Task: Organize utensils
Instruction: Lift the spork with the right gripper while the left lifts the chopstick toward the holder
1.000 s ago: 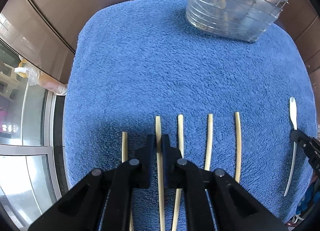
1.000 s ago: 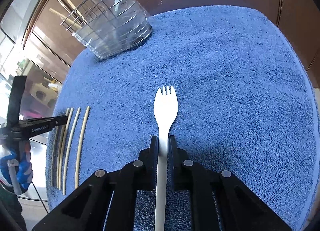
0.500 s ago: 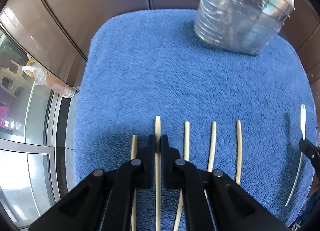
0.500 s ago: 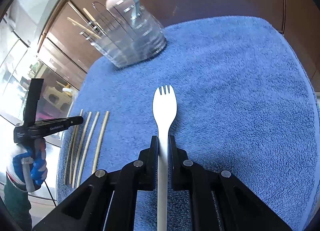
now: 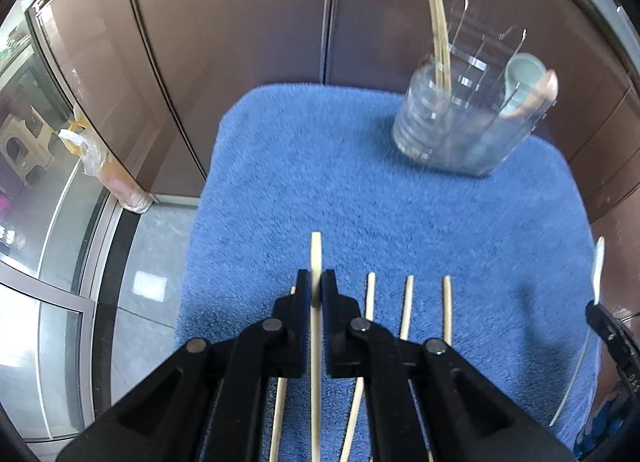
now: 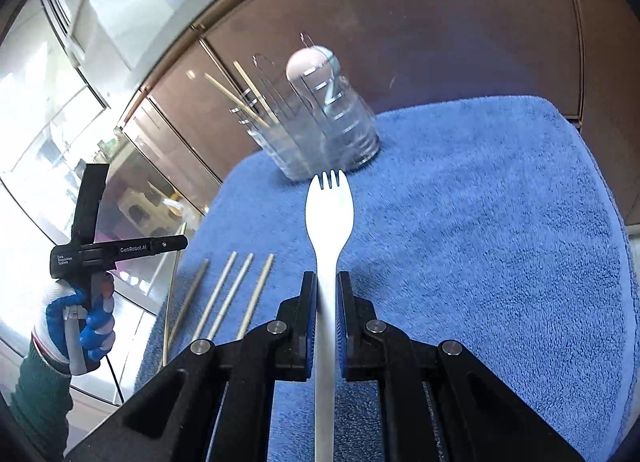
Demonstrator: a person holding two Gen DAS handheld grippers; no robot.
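Brown cabinet panels (image 5: 240, 42) back the scene, w/ glass doors (image 5: 36, 222) off to the left side. Below them a blue terry towel (image 5: 360, 190) covers the work surface. At its far end stands a wire utensil caddy (image 5: 460, 134) w/ a clear liner; two bamboo chopsticks (image 5: 438, 46) lean upright in one section, a pale spoon (image 5: 524, 82) and a pinkish one sit in another. Both black claws are held above the towel's near end. Right gripper (image 6: 326, 290) is closed tight on the handle of a white plastic spork (image 6: 329, 218), tines pointing toward the caddy, bowl clear of the towel. Left gripper (image 5: 316, 282) is likewise clamped on a single bamboo chopstick (image 5: 316, 258), its tip sticking out past the fingertips. In the right wrist view the left unit shows at frame left, gripped by a gloved hand (image 6: 76, 318), white w/ blue fingers, above a dark green sleeve. Four loose chopsticks (image 6: 236, 294) lie roughly parallel on the towel near its left edge, beside the left gripper.
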